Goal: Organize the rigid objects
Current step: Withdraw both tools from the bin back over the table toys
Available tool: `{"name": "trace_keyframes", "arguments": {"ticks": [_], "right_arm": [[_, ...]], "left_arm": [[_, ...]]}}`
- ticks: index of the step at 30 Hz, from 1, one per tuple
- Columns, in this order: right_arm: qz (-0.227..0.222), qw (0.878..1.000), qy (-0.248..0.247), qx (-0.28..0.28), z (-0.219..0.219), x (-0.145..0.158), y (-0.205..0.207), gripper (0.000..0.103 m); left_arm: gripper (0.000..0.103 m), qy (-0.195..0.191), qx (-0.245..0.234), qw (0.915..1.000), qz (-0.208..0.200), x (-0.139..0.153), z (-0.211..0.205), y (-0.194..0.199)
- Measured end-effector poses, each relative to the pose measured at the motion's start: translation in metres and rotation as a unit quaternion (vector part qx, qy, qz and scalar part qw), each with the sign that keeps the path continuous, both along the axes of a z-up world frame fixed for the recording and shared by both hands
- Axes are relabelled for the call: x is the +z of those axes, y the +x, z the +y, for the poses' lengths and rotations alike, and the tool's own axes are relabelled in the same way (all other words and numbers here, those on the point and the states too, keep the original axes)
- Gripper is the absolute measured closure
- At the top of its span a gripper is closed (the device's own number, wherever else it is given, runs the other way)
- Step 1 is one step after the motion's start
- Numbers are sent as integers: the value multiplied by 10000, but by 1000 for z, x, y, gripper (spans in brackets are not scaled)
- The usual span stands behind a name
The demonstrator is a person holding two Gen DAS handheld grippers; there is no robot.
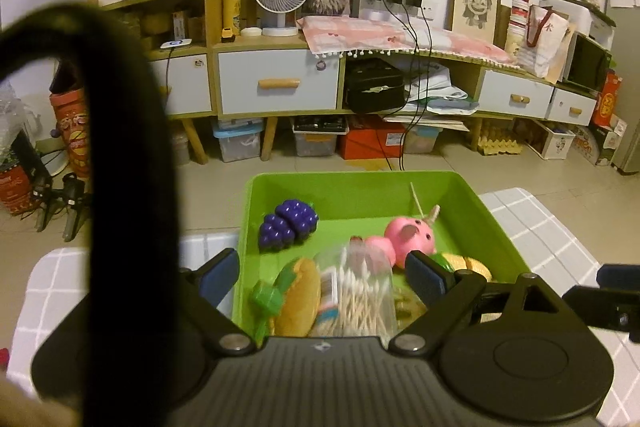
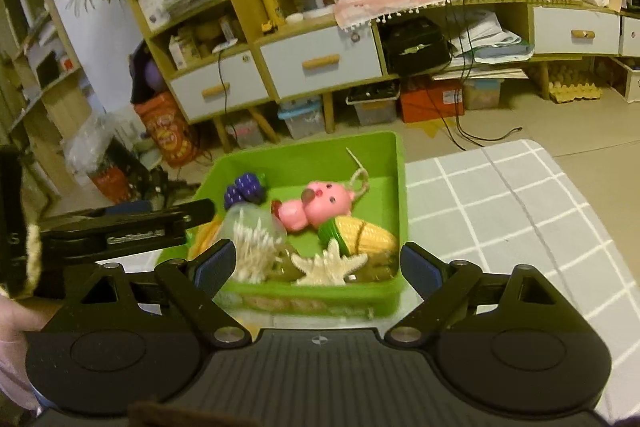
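A green bin [image 1: 360, 187] stands on the checked table and holds several toys: purple grapes [image 1: 288, 225], a pink pig [image 1: 408, 237], a corn cob [image 1: 468, 263], a yellow fruit with a green stem [image 1: 298, 297] and a clear tub of cotton swabs [image 1: 360, 291]. My left gripper [image 1: 320, 271] hangs open over the bin's near left side, above the swab tub without pressing it. In the right wrist view the bin [image 2: 312, 155] also shows a pale starfish [image 2: 328, 265] beside the corn [image 2: 368, 237]. My right gripper [image 2: 318, 265] is open, its fingers level with the bin's near corners and holding nothing.
The white grid-patterned tablecloth [image 2: 500, 207] stretches to the right of the bin. A thick black strap [image 1: 120, 147] crosses the left of the left wrist view. Past the table's far edge are tiled floor and a low cabinet with drawers [image 1: 280, 83].
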State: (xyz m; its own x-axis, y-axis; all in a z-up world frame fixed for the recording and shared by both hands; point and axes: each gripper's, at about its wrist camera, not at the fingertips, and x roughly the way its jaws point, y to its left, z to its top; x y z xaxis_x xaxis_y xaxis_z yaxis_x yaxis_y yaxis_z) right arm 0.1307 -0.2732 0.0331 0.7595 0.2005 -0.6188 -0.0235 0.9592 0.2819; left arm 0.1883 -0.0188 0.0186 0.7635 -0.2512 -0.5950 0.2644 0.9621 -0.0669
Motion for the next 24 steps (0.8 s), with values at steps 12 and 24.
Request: {"name": "trace_keyframes", "arguments": {"ticks": [12,24], "right_arm": [[0,9979,-550,338,0,15,-38,11],[202,9924,-1120,458,-10,-10,-75,11]], "left_arm": [[34,-152,167,9996,144,11,29,-62],[29,-339,127,9987,369,5,55,-122]]}}
